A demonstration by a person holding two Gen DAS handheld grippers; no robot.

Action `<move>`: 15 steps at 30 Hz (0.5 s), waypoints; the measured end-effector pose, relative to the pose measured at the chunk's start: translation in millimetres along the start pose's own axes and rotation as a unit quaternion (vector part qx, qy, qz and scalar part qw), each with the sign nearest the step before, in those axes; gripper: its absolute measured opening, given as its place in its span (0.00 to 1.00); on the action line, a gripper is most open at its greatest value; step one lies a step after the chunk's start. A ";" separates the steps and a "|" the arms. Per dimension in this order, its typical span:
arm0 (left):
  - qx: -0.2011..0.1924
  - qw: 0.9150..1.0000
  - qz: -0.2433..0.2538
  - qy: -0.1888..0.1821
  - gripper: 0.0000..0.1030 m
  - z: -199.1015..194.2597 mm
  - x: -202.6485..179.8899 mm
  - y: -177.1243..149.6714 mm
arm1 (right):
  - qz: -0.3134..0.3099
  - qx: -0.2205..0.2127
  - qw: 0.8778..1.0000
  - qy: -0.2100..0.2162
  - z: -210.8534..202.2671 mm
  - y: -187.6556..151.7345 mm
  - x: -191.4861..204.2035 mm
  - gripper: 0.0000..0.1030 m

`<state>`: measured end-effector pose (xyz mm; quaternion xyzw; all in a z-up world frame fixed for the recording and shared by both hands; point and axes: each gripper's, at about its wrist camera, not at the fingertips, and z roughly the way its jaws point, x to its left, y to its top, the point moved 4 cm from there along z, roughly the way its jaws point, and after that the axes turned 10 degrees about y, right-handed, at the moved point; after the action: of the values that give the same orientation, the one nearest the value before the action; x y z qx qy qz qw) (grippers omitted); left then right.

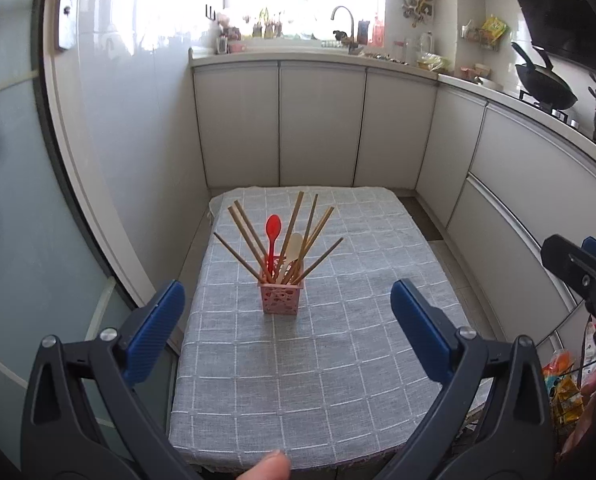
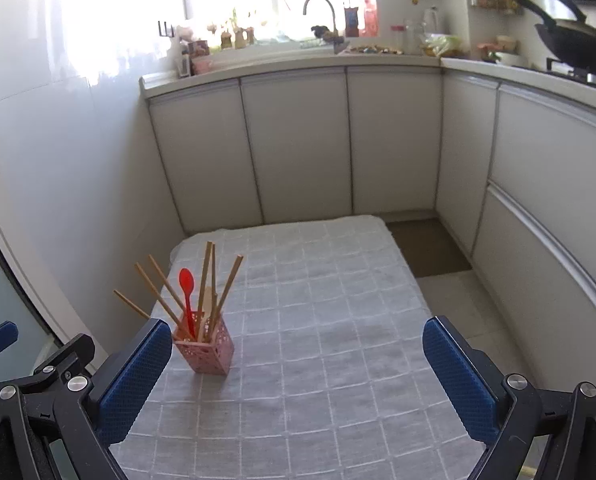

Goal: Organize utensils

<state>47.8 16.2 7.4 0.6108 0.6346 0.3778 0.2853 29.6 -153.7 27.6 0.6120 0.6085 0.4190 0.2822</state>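
A pink perforated holder stands upright on the grey checked tablecloth. It holds several wooden chopsticks, a red spoon and a pale spoon, all fanned out. The holder also shows in the right wrist view with its red spoon. My left gripper is open and empty, above the near part of the table. My right gripper is open and empty, to the right of the holder; part of it shows in the left wrist view.
The low table stands in a kitchen corner. White cabinets run along the back and right. A counter with a sink tap and a wok is above. A glass door is on the left.
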 end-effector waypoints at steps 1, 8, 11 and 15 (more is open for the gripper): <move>-0.010 1.000 0.002 0.002 0.99 -7.0 -2.0 -1.6 | 0.000 -0.007 1.000 -0.002 -9.3 -1.2 0.8 1.00; -0.049 0.999 -0.008 0.016 0.99 -21.5 -2.7 -7.4 | 0.001 -0.028 0.999 -0.034 -32.0 -23.6 -15.2 1.00; -0.054 0.998 -0.015 0.015 0.99 -23.0 -3.1 -10.0 | 0.005 -0.032 0.998 -0.052 -32.2 -22.8 -19.7 1.00; -0.047 0.999 -0.011 0.011 0.99 -20.0 -7.1 -12.3 | -0.012 -0.022 0.998 -0.056 -26.3 -26.1 -14.8 1.00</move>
<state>25.1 7.0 7.5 0.5858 0.6257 0.4110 0.3106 -4.8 -170.0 15.7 0.6208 0.5896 0.3937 0.3346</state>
